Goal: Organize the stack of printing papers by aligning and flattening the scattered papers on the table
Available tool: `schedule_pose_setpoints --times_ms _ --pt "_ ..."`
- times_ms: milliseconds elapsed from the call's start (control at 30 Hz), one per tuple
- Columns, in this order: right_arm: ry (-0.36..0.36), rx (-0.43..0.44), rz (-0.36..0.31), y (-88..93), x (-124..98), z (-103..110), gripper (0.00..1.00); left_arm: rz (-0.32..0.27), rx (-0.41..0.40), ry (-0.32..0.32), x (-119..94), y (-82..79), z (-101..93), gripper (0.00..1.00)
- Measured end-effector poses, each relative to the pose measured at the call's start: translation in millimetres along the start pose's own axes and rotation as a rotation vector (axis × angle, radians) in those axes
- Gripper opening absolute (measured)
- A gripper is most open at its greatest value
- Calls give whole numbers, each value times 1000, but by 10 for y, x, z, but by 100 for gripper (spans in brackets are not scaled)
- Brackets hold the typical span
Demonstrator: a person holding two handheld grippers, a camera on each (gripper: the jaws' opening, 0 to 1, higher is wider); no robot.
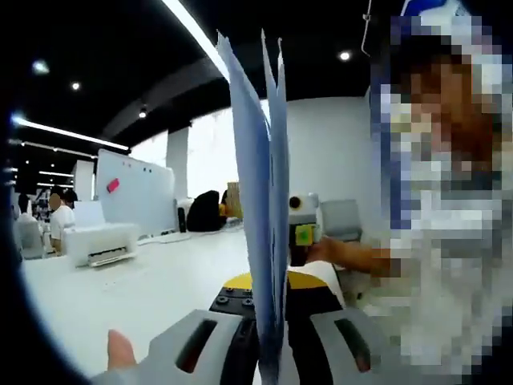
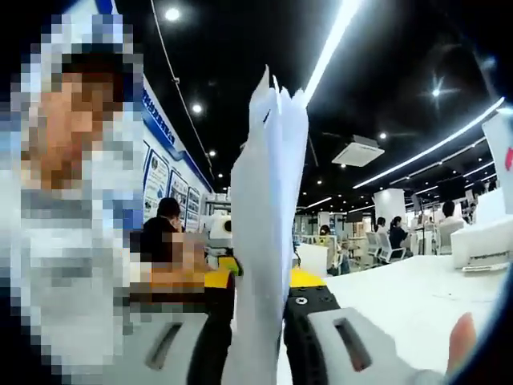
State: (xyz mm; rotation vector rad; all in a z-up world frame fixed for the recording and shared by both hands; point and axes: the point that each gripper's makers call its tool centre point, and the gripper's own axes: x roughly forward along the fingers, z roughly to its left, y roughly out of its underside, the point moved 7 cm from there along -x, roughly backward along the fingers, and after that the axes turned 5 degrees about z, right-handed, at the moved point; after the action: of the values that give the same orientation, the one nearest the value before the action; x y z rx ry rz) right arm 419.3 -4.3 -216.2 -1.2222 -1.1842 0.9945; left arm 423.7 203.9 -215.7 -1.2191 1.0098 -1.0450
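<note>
Left gripper view, papers (image 1: 260, 200) upright, clamped between jaws, right gripper view, jaws likewise gripping papers (image 2: 264, 224)

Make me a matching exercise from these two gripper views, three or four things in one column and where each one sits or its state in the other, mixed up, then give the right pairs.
Things:
1. paper stack
2. printer
3. whiteboard
4. left gripper

Places or states:
A. stands behind the printer, pink item on it
B. held upright between jaws
C. shut on the papers' lower edge
D. sits on the white table

Pairs: 1-B, 2-D, 3-A, 4-C
</note>
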Motion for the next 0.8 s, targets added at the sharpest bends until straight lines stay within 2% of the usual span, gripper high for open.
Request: schedule_pose_setpoints --times_ms 100,267,333,367,433,667,733,767,800 --pt "11 -3 9 -1 -28 -3 19 4 1 -22 -23 -7 0 20" --pt "31 -14 13 -28 -79 -15 20 15 13 -44 -125 -37 -10 22" --pt "39 -13 20 -32 -87 -28 14 29 14 -65 -191 -22 4 21" --pt "34 -13 18 -41 -87 -33 6 32 14 -71 -220 -20 13 21" --pt "35 -6 15 -53 -78 -52 1 30 8 -87 -276 -24 35 19" --pt "13 -3 6 -47 -72 -30 0 19 12 -103 -431 -39 21 18" --pt "16 0 1 -55 -76 -40 8 14 16 -106 -459 -40 21 18" --pt "23 10 -2 -62 -77 -51 18 10 12 -111 -463 -40 23 19" --pt "32 10 -1 -62 -80 -62 23 9 10 -117 -463 -37 27 19"
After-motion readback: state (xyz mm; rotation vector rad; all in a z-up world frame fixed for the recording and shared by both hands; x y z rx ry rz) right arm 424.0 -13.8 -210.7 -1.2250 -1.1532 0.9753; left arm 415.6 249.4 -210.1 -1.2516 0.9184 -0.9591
